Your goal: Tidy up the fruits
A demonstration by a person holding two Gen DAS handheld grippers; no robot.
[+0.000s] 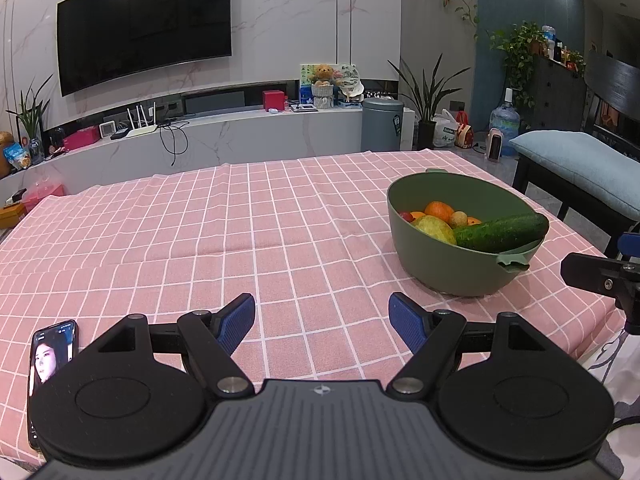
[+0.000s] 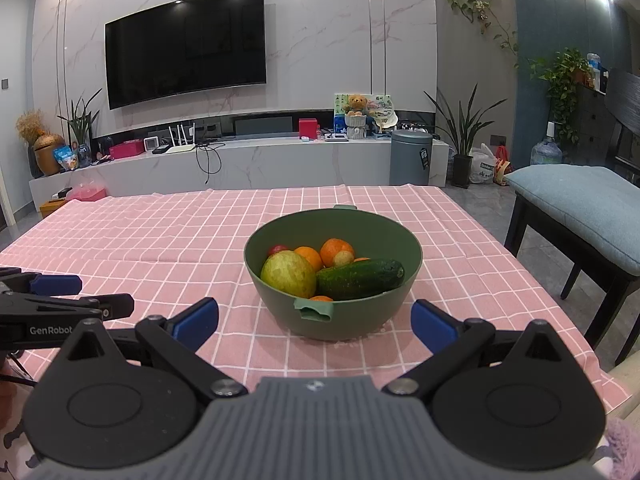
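Note:
A green bowl stands on the pink checked tablecloth. It holds a cucumber, a yellow-green round fruit, oranges and a small red fruit. The bowl also shows in the left wrist view, to the right, with the cucumber lying against its rim. My right gripper is open and empty, just in front of the bowl. My left gripper is open and empty over the cloth, left of the bowl.
A phone with a lit screen lies on the cloth at the near left. A bench with a blue cushion stands right of the table. A TV wall and low cabinet are behind.

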